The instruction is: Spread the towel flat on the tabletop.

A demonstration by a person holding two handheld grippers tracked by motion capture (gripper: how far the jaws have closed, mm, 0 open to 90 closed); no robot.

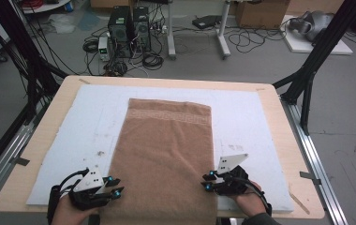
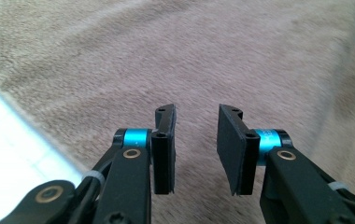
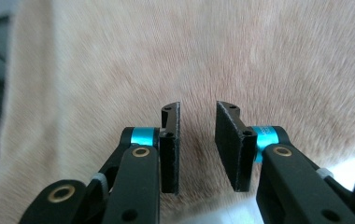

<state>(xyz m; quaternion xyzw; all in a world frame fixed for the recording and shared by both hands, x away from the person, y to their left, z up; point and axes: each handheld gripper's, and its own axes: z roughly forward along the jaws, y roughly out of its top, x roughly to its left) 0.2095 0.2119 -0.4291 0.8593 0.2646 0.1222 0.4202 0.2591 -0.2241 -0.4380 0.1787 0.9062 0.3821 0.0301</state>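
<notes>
We hold both grippers at the near edges of a brown terry towel [image 1: 164, 154].

The towel lies flat on the white foam mat [image 1: 255, 117]; the left gripper [image 1: 115, 186] and right gripper [image 1: 207, 182] stand parted, gripping nothing.

The towel [image 1: 164, 154] is soft, fuzzy tan cloth with a woven band near its far end, lying on a matt white foam-like sheet [image 1: 241, 117] over a smooth pale wooden table [image 1: 54, 105], while the left gripper [image 2: 195, 149] and right gripper [image 3: 197, 147] are matt black plastic with glossy blue metal collars.
</notes>
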